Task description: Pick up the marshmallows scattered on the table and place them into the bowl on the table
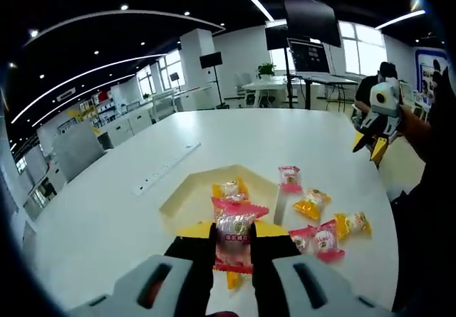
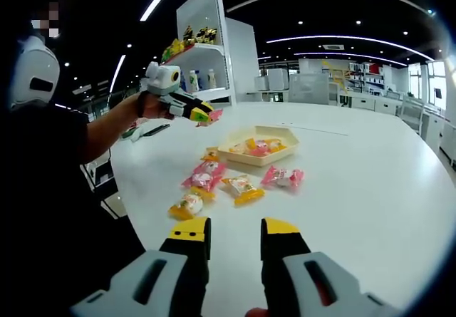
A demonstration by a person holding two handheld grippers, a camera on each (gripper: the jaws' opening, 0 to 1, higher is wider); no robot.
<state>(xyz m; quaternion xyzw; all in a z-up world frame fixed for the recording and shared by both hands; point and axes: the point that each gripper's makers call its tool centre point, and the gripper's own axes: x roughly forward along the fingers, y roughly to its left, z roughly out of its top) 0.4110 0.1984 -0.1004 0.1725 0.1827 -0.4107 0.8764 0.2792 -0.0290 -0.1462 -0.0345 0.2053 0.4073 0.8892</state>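
My left gripper is shut on a pink-wrapped marshmallow, held in the air by the near edge of the cream hexagonal bowl. A yellow piece and a pink one lie in the bowl. Right of it, pink, yellow and more wrapped marshmallows are scattered. In the right gripper view my right gripper is open and empty above the table, short of the scattered marshmallows. Beyond them is the bowl, with the left gripper raised to its left.
A white power strip lies on the big white table left of the bowl. The person's arm reaches in from the left, near the table edge. A shelf unit and desks with monitors stand beyond the table.
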